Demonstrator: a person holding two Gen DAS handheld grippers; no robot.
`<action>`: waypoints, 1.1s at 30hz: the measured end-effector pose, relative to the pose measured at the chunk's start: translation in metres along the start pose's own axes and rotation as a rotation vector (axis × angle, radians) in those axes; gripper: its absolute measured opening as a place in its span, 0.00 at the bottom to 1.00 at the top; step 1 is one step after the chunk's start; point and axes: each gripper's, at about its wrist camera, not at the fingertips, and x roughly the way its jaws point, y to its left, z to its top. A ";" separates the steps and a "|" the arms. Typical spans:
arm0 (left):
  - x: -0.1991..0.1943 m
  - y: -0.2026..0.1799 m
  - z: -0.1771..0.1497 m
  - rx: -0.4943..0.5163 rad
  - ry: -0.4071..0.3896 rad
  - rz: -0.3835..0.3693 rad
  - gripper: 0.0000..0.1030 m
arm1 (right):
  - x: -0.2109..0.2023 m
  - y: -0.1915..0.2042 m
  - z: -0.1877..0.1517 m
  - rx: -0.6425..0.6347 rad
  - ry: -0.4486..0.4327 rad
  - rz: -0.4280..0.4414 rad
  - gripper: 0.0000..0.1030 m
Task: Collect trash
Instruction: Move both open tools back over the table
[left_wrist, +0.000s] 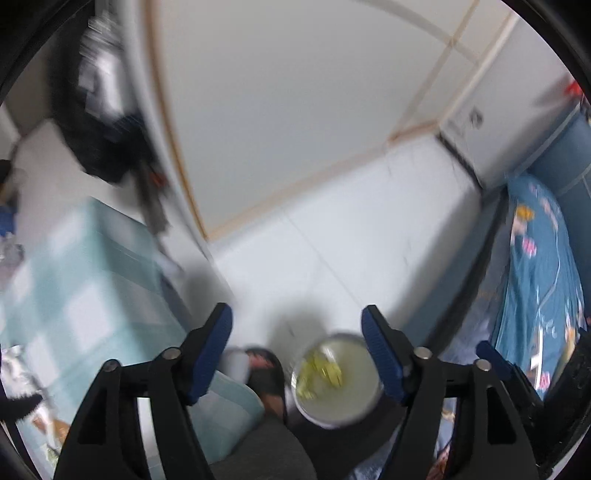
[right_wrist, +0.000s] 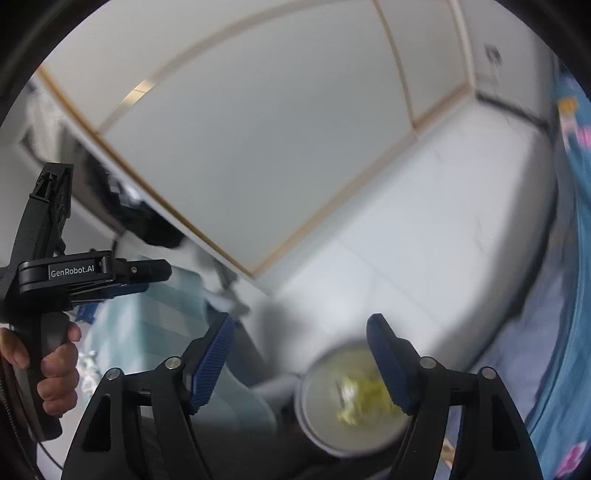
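A round white trash bin (left_wrist: 336, 380) with a pale liner stands on the floor below both grippers. Blurred yellow-green scraps (left_wrist: 321, 369) lie inside it. My left gripper (left_wrist: 297, 325) hangs above the bin, open, with nothing between its blue pads (left_wrist: 216, 350). In the right wrist view the same bin (right_wrist: 354, 402) and scraps (right_wrist: 365, 398) show under my right gripper (right_wrist: 301, 332). That one is open too and holds nothing. A hand (right_wrist: 55, 365) grips the black handle of the left tool at the left edge.
A table with a teal checked cloth (left_wrist: 74, 295) stands left of the bin. A foot in a dark sandal (left_wrist: 266, 376) is beside the bin. Blue patterned bedding (left_wrist: 535, 277) fills the right side. White cupboard doors with wooden trim (left_wrist: 295, 110) rise behind the pale tiled floor (left_wrist: 369, 240).
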 end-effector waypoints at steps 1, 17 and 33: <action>-0.015 0.009 -0.004 -0.016 -0.045 0.016 0.73 | -0.006 0.009 0.003 -0.021 -0.019 0.017 0.78; -0.178 0.147 -0.078 -0.326 -0.491 0.319 0.88 | -0.076 0.211 0.007 -0.418 -0.279 0.313 0.99; -0.191 0.267 -0.180 -0.562 -0.724 0.551 0.99 | -0.044 0.351 -0.082 -0.733 -0.278 0.553 1.00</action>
